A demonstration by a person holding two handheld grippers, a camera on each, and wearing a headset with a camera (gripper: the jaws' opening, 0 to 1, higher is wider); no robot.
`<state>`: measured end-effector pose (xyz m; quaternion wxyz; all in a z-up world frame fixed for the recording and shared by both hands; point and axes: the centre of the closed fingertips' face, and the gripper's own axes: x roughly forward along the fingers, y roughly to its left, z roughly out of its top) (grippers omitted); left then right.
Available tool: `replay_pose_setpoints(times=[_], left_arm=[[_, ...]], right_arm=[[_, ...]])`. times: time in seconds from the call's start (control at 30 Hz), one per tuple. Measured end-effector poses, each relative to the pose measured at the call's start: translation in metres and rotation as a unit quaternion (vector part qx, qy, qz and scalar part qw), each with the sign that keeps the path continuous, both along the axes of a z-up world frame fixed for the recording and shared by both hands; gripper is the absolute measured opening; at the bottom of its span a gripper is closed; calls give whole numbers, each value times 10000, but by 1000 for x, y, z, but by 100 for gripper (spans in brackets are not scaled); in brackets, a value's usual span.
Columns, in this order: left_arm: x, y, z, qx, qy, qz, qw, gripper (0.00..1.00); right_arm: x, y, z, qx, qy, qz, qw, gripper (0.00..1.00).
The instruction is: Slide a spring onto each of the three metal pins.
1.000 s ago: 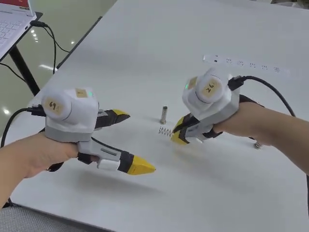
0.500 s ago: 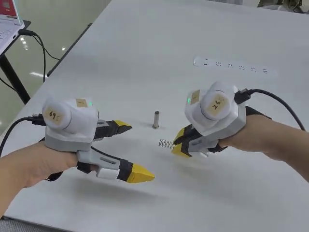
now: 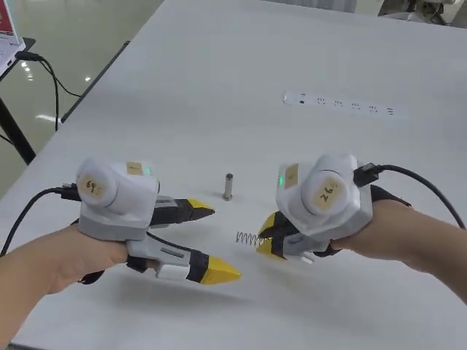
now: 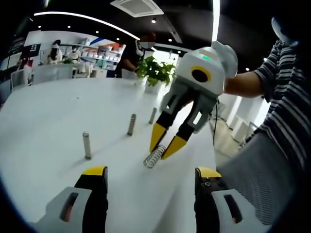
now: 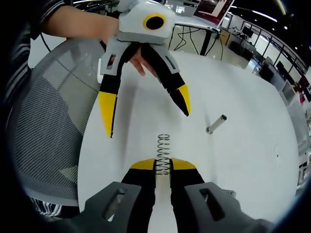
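White housings, black arms, yellow tips on left tongs [image 3: 219,242] and right tongs [image 3: 265,238]. Round tan label [image 3: 93,187] with handwritten number on each, green light [image 3: 146,171] beside label, black cable [image 3: 29,208] behind label. Wears striped sleeve [image 4: 284,87].

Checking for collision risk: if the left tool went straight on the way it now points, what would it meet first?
Probably the free end of the spring held in the right tool; the nearest pin stands off to one side. Depth is unclear.

White table [image 3: 219,73] with a power strip [image 3: 339,104] on its far side, glossy floor [image 3: 66,44] reflecting lamps, potted plant [image 4: 155,73] beyond, curved light strip [image 4: 87,17] overhead, mesh chair [image 5: 48,131] nearby.
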<state>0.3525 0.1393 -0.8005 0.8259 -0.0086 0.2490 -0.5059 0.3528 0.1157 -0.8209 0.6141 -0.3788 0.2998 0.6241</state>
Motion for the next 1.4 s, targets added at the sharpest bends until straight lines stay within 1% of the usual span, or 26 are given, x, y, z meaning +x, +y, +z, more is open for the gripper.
replay_pose_setpoints(times=[0.07,0.17,0.27,0.33,0.4,0.5,0.57,0.6,0.7,0.93,1.03,1.2,1.3,1.37,1.4], left_arm=[[0,-5,0,-43,-22,-65,10000,65],[-1,-12,-1,-39,-35,-185,9998,61],[0,-14,-3,-19,-87,-240,9997,56],[1,-15,-1,-31,-165,-251,9995,48],[2,-17,2,-83,-199,-257,9994,42],[2,-19,4,-107,-258,-289,9992,34],[2,-20,4,-124,-266,-318,9991,30],[1,-21,4,-132,-280,-336,9990,28],[2,-23,4,-139,-322,-348,9988,26],[2,-27,5,-191,-342,-410,9984,21],[2,-28,5,-185,-354,-436,9983,19],[2,-30,8,-216,-416,-463,9978,11],[2,-31,9,-240,-419,-485,9977,8],[2,-32,9,-212,-447,-525,9974,7],[1,-33,9,-202,-421,-537,9975,7]], right_arm=[[0,-1,1,5,-28,-12,10000,8],[-2,-2,3,31,-39,-10,10000,8],[-3,-3,5,24,-96,39,9999,8],[-4,-3,6,33,-112,51,9999,8],[-4,-2,7,57,-115,49,9999,8],[-4,-2,8,67,-149,69,9998,8],[-4,-3,8,66,-194,87,9998,8],[-3,-3,9,73,-231,104,9997,8],[-6,-3,11,110,-216,143,9996,8],[-9,-3,17,191,-288,303,9989,8],[-8,-3,19,228,-297,301,9988,8],[-7,-4,21,237,-335,310,9987,8],[-7,-5,21,233,-350,316,9986,8],[-7,-6,21,227,-368,326,9985,8],[-8,-6,22,234,-364,324,9985,8]])
